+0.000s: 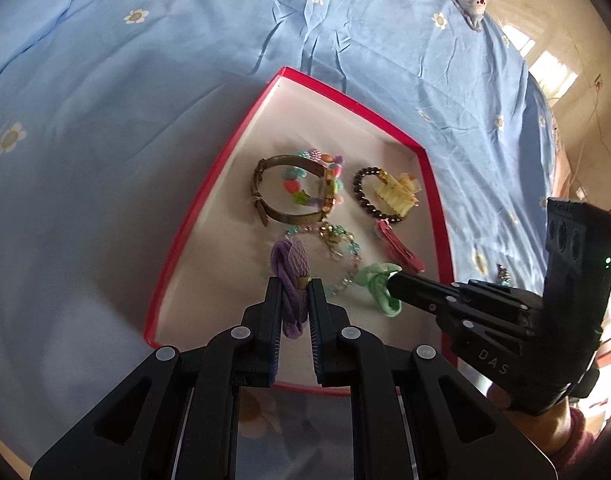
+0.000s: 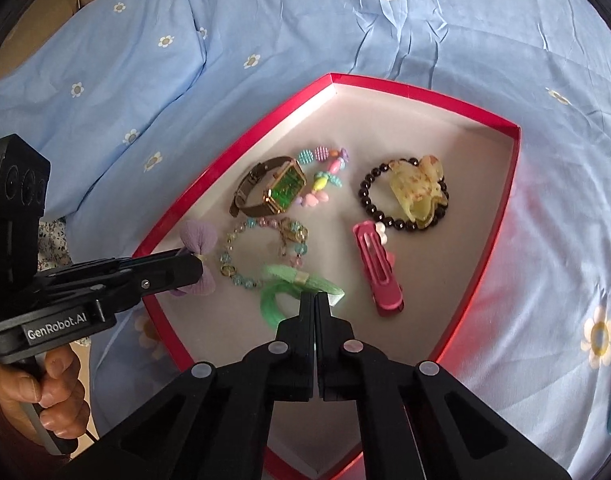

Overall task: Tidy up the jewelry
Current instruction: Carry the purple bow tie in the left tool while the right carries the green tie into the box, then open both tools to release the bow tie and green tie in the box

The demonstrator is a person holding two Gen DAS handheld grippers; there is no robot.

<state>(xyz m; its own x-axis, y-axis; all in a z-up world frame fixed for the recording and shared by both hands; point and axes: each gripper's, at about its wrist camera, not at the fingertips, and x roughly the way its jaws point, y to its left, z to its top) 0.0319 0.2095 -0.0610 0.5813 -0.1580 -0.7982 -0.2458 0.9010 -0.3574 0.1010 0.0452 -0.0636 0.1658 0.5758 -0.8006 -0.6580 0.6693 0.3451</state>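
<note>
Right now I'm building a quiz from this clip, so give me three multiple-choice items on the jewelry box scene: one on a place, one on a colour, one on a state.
1. Where does the watch lie?
A. On the bedsheet outside the box
B. Inside the red box
C. In the right gripper

2. What colour is the hair tie clamped in the left gripper?
A. Purple
B. Yellow
C. Black

3. How does the right gripper stand?
A. Wide open above the box
B. Shut on the pink hair clip
C. Shut on the green hair tie

Answers: 1 B, the watch rests on the box's white floor beside the bead bracelets. 2 A, purple fabric shows between the left fingers. 3 C, the right fingers meet on the green tie; the pink clip lies apart.
</note>
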